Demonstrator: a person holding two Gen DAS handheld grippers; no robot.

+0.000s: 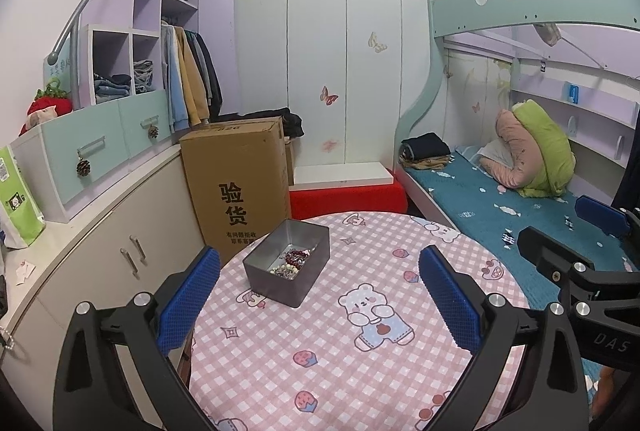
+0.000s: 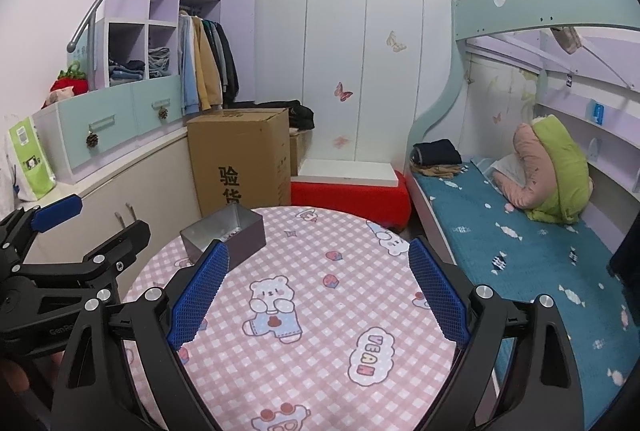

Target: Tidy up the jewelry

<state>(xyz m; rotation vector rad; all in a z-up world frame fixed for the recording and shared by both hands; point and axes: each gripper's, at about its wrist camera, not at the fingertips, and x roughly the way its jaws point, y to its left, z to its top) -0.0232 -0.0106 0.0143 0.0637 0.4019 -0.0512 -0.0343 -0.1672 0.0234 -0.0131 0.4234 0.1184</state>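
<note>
A grey metal tin (image 1: pixel 286 263) stands on the far left part of the round table (image 1: pixel 344 351) with its pink checked bear-print cloth. Inside it lies a heap of jewelry (image 1: pixel 292 261): dark red beads, pale beads and silvery pieces. My left gripper (image 1: pixel 320 271) hovers open just before the tin, nothing between its blue pads. In the right wrist view the tin (image 2: pixel 224 237) sits at the table's (image 2: pixel 320 331) far left edge, partly behind my left finger. My right gripper (image 2: pixel 318 263) is open and empty over the table's middle. The other gripper (image 2: pixel 56 231) shows at the left.
A tall cardboard box (image 1: pixel 236 183) stands on the floor behind the table, next to a red bench (image 1: pixel 348 199). Cabinets with drawers (image 1: pixel 100 151) run along the left. A bunk bed with a blue sheet (image 1: pixel 520 211) borders the table's right side.
</note>
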